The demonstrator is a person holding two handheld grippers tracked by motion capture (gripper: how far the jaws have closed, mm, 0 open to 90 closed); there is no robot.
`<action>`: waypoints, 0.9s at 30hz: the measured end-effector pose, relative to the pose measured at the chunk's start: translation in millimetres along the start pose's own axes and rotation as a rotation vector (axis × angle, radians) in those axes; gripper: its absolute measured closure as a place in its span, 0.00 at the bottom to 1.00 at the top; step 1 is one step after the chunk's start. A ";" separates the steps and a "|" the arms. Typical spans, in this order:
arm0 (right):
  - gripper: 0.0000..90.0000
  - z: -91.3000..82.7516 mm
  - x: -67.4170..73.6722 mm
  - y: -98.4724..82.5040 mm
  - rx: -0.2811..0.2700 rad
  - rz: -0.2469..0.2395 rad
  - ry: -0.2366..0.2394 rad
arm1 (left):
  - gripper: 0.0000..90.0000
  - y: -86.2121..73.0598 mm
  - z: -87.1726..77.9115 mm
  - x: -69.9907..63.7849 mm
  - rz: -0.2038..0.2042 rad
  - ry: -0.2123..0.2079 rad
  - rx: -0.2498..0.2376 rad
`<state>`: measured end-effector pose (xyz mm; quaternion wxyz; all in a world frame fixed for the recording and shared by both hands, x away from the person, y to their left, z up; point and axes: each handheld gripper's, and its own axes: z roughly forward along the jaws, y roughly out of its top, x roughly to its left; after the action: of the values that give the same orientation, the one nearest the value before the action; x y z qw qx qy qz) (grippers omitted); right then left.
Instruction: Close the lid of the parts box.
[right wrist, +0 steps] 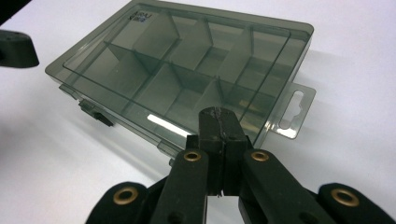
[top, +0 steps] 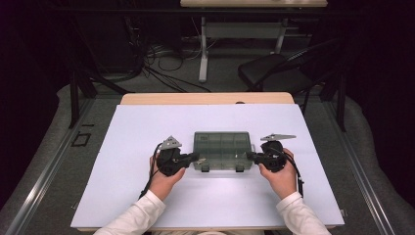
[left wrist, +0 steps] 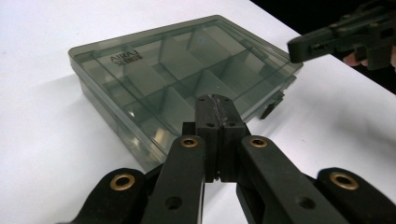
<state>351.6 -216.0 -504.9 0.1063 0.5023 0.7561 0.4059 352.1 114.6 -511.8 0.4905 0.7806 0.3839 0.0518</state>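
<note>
A: High view first. Where does the compartment box point(top: 223, 150) sit?

B: It lies flat on the white counter point(top: 147, 196), about midway across and toward the person's side, lid shut, its two dark latches facing the person.

A: And the left tool point(top: 195, 157)?

B: It comes in from the box's left end, held in the left hand point(top: 164, 182), with its tip at the near left corner of the box. In the left gripper view the left tool point(left wrist: 215, 109) has its jaws pressed together with nothing between them, and the tip hangs over the lid at that corner.

A: The right tool point(top: 249, 155)?

B: Mirrored at the box's right end, in the right hand point(top: 281, 178). In the right gripper view the right tool point(right wrist: 219, 122) is also pressed together and empty, its tip at the near corner beside the clear hang tab point(right wrist: 293, 109).

A: Does either tip touch the box?

B: That cannot be told. Through the smoky lid the dividers show.
</note>
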 end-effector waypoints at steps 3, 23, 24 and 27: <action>1.00 2.0 0.1 -1.2 0.020 -0.012 -0.008 | 1.00 -0.2 2.2 2.3 -0.011 0.001 0.001; 1.00 9.4 -1.5 -6.8 0.033 -0.014 -0.003 | 1.00 -9.7 22.4 6.4 0.021 0.049 0.065; 1.00 9.2 -1.6 -6.5 0.037 -0.013 -0.002 | 1.00 -9.7 22.3 7.1 0.021 0.043 0.065; 1.00 9.4 -1.6 -6.6 0.035 -0.013 -0.002 | 1.00 -10.1 22.7 7.2 0.019 0.044 0.059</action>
<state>353.2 -213.7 -516.1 0.1010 0.4995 0.7662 0.3915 362.0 105.0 -533.8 0.4580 0.7972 0.3884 0.0624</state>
